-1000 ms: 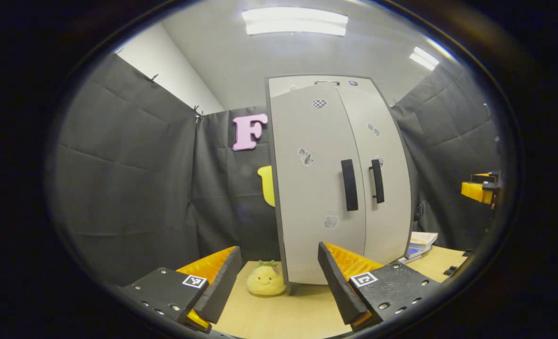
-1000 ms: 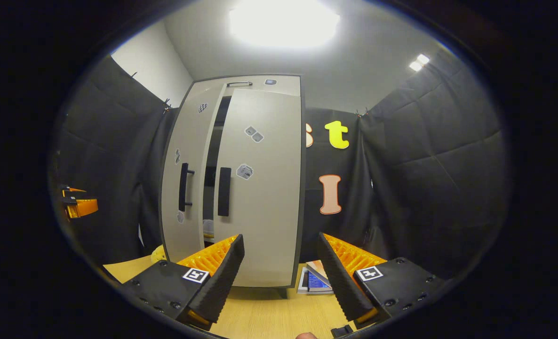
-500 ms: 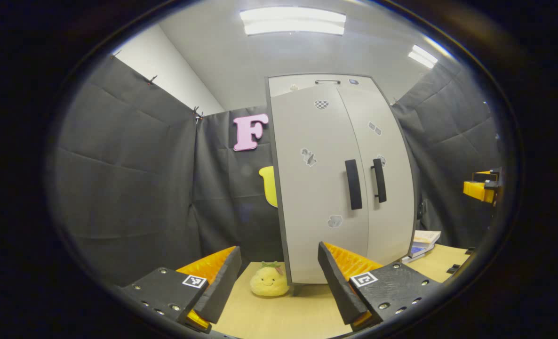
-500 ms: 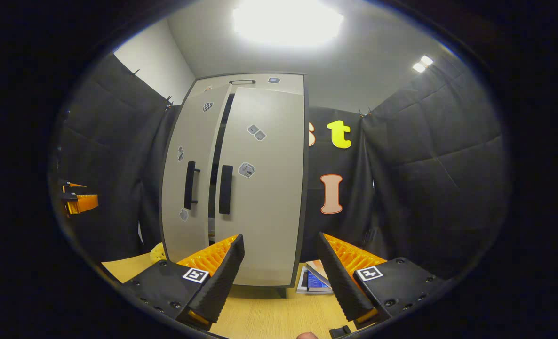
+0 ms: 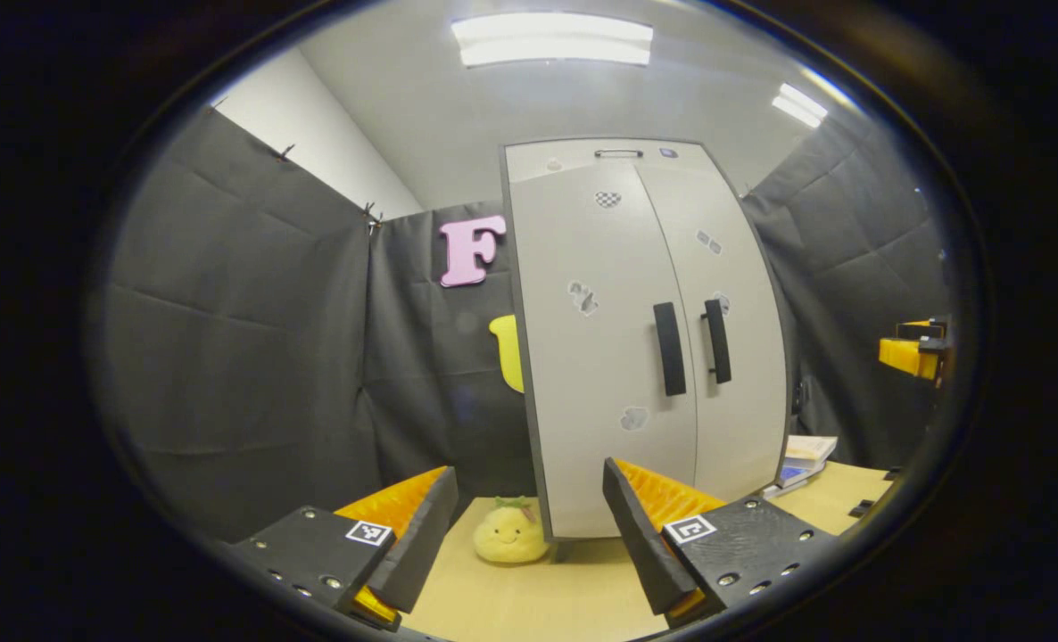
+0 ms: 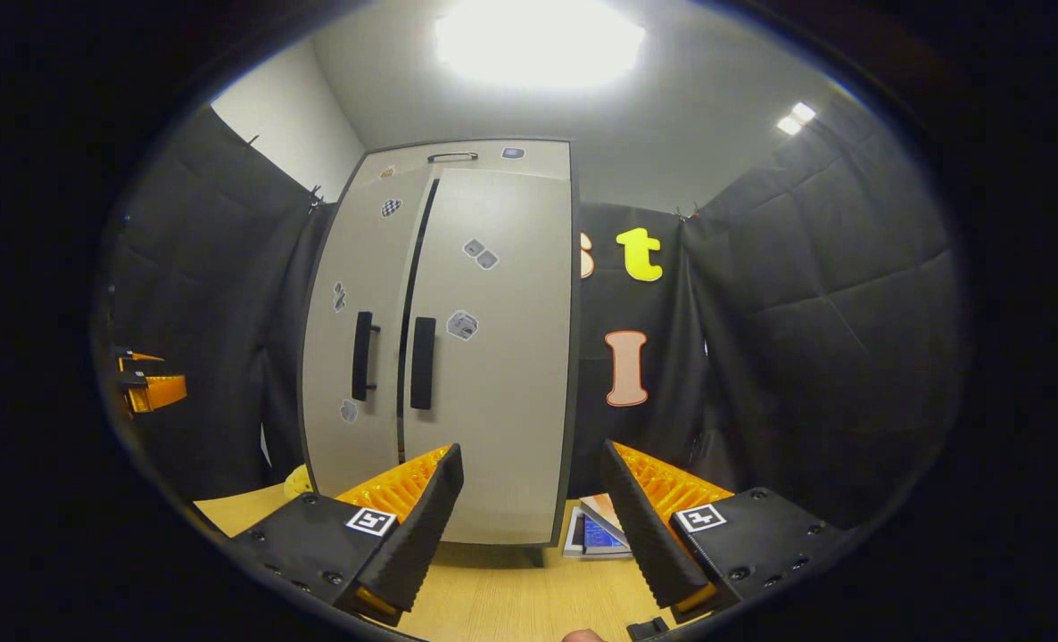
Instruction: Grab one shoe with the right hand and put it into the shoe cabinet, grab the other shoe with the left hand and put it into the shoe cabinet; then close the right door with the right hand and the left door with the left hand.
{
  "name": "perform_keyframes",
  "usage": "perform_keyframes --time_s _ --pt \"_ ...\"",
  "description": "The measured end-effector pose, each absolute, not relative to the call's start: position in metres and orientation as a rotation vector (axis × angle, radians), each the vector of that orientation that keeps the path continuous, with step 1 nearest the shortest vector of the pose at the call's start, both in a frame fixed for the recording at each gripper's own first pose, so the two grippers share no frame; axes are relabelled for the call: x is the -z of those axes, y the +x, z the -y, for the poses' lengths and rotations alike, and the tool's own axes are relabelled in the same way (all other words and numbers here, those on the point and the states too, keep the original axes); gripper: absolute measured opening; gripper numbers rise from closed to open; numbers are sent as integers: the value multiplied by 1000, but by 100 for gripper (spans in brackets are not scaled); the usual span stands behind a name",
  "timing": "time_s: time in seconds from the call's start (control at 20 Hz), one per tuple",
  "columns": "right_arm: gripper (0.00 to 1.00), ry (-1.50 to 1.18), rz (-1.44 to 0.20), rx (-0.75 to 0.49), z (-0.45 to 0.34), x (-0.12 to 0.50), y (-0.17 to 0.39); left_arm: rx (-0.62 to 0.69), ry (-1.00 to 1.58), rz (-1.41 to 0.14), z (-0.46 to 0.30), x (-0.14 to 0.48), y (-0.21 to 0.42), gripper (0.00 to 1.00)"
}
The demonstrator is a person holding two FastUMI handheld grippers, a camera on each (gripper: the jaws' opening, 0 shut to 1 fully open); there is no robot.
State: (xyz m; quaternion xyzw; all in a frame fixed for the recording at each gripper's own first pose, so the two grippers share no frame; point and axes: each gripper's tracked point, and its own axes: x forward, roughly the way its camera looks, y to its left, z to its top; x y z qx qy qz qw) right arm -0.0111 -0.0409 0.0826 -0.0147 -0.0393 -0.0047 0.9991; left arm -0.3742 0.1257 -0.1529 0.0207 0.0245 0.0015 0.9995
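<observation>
shoe cabinet (image 5: 645, 339) doors together, inside hidden

Left door (image 6: 351, 330) swings in toward shoe cabinet (image 5: 645, 339); dark gap between it and right door (image 6: 493, 357) narrows from wide opening to thin slit. In left gripper view, door faces now lie nearly flush.

On my left gripper (image 5: 529, 535) I see two wedge-shaped fingers with ribbed inner backing, each running back from the jaws into a dark, textured block studded with small silver screws. A square black-and-white marker sits on each block just behind the jaws. My right gripper (image 6: 533, 535) is built alike: same wedges, same screwed blocks, same square markers.
</observation>
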Motion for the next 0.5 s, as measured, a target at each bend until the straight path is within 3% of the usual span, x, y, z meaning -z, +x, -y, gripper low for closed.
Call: perform_keyframes --time_s 0.45,0.5 --pt "98 -25 83 13 40 -83 -9 -6 33 -50 -126 153 -373 94" --pt "92 -23 84 12 41 -83 -9 -5 33 -50 -126 153 -373 95"
